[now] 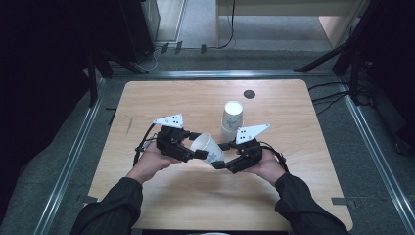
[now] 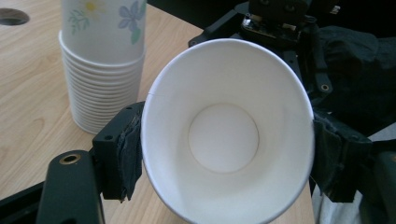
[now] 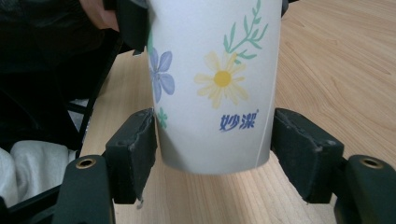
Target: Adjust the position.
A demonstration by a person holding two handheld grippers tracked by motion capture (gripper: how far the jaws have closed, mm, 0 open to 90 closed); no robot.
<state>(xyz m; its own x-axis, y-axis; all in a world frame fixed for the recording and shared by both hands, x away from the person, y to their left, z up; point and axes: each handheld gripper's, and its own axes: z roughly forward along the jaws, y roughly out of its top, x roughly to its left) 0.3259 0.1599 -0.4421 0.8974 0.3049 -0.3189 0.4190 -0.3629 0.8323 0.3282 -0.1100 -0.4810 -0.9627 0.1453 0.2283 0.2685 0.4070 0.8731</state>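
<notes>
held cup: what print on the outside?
The cup is white with blue and yellow flowers, green sprigs; best in the right gripper view.

Recording bay in a lab or studio.
A wooden table (image 1: 161, 98) stands inside a metal floor frame (image 1: 73, 152), with dark tripod legs (image 1: 323, 61) at the far right, trailing cables (image 1: 328, 98) and black-draped sides.

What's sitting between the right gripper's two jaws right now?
The paper cup's base end sits between them in the right gripper view, a small gap showing at one pad; the left gripper clamps its rim.
</notes>
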